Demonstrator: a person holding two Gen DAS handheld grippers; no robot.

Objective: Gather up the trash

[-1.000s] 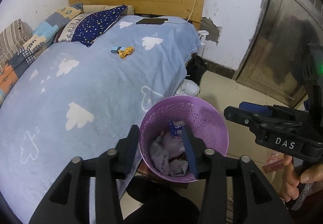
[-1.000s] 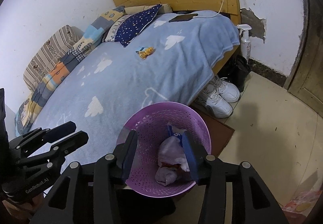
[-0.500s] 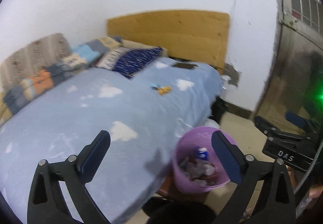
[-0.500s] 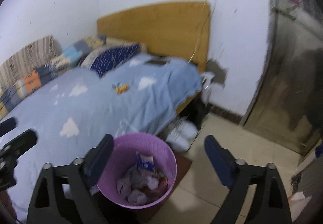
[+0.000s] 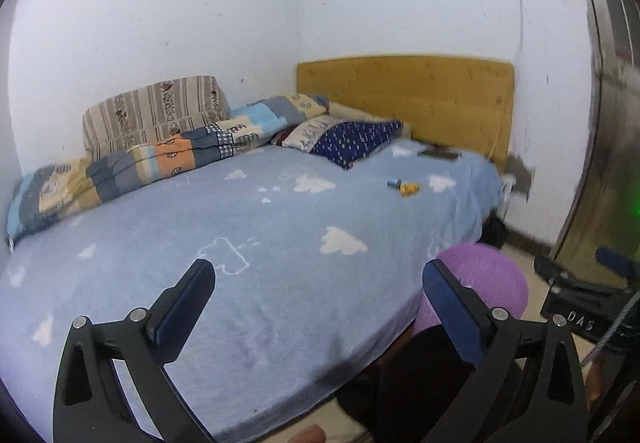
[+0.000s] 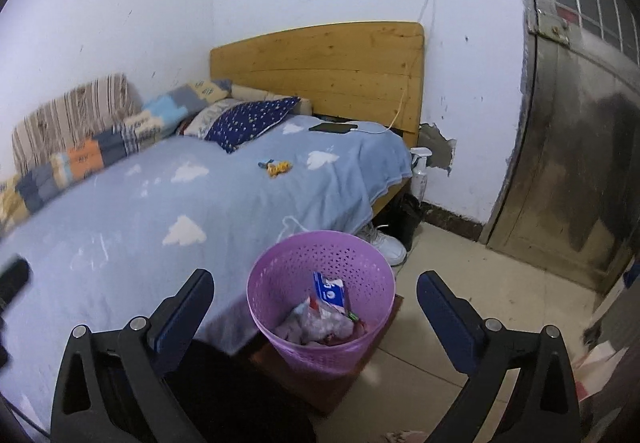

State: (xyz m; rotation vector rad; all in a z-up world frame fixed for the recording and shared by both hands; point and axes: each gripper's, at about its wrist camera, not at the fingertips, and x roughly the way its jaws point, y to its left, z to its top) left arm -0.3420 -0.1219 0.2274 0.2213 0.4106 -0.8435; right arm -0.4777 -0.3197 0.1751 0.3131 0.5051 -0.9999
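We counted one purple basket (image 6: pixel 320 263), one bed (image 6: pixel 240 203), one phone (image 6: pixel 332 128), one spray bottle (image 6: pixel 419 171), two grippers.

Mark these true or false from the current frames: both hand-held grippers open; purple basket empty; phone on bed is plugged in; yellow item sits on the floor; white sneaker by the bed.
1. Both the left hand-held gripper and the right hand-held gripper are open. True.
2. The purple basket is empty. False: it holds a blue-and-white carton and crumpled wrappers.
3. The phone on the bed has a cable attached. True.
4. The yellow item sits on the floor. False: it lies on the blue blanket.
5. A white sneaker sits by the bed. True.
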